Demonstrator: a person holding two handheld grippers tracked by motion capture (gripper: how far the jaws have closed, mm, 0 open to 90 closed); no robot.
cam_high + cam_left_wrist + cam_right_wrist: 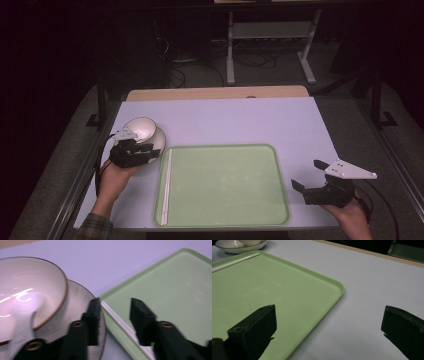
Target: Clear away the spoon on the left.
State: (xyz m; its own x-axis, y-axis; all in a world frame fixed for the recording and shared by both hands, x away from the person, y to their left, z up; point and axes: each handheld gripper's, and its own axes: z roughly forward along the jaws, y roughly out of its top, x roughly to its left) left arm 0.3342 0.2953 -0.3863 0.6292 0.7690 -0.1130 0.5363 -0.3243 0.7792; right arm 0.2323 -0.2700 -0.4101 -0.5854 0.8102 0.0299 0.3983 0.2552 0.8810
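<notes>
A cream bowl with a brown rim stands on a white plate left of the green tray. A blurred white spoon-like piece rests in the bowl. A white stick lies along the tray's left side. My left gripper hovers at the plate's right edge. Its jaws stand partly apart with nothing between them, one above the plate rim, the other above the tray. My right gripper is open wide, low over the table right of the tray.
The lilac table top has bare room behind and right of the tray. A wooden strip runs along its far edge. Dark floor, cables and a white frame's legs lie beyond. The plate and stick show far off.
</notes>
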